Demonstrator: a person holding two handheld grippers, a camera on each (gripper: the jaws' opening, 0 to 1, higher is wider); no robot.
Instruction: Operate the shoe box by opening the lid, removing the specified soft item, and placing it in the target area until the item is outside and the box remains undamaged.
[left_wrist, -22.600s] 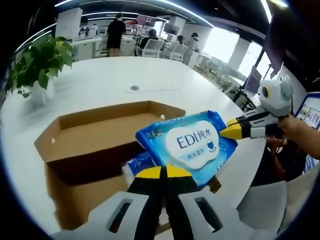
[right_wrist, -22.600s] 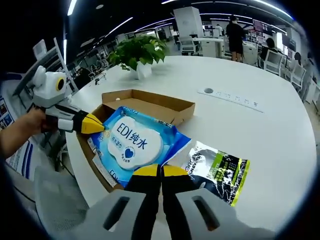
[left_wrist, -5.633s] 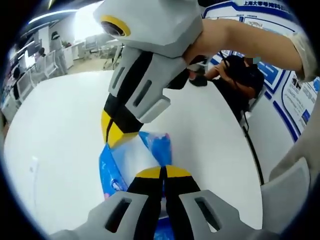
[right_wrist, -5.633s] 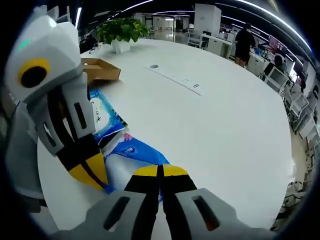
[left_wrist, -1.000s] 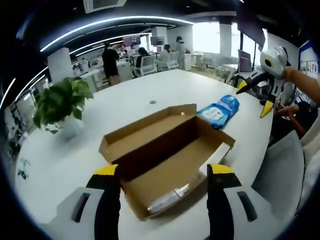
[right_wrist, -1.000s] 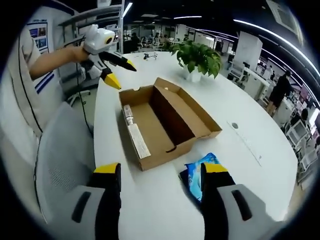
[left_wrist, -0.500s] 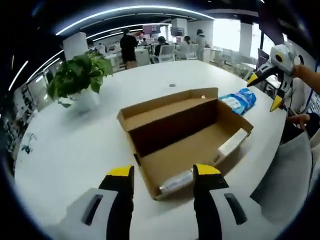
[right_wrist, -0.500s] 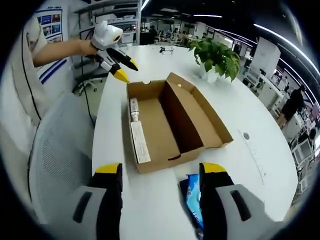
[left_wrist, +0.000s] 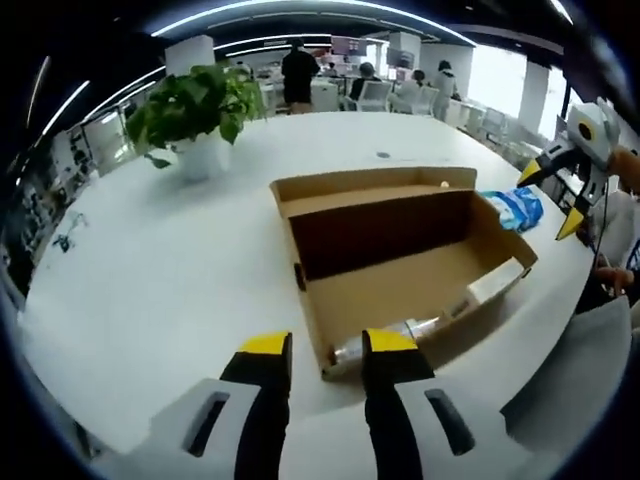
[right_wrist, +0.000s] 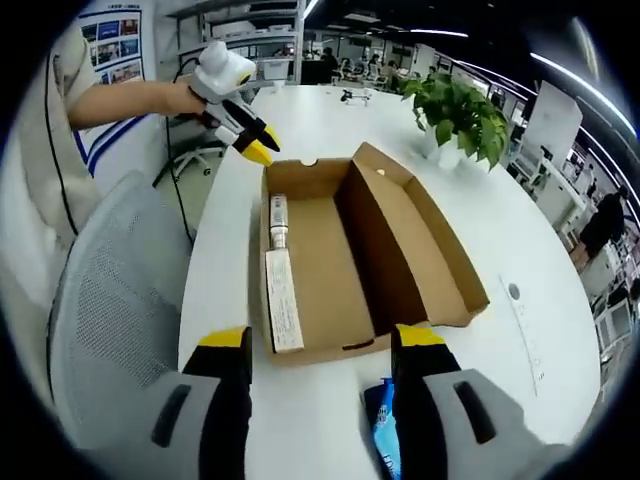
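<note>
Shoe box (left_wrist: 400, 270): open on white bench (left_wrist: 150, 270), lid back. Blue wipes pack (left_wrist: 512, 207): outside, just beside box (removal looks done). Left gripper (left_wrist: 327, 350), right gripper (right_wrist: 321, 345): fingers spread, empty. Next: probably withdraw, box untouched.
</note>
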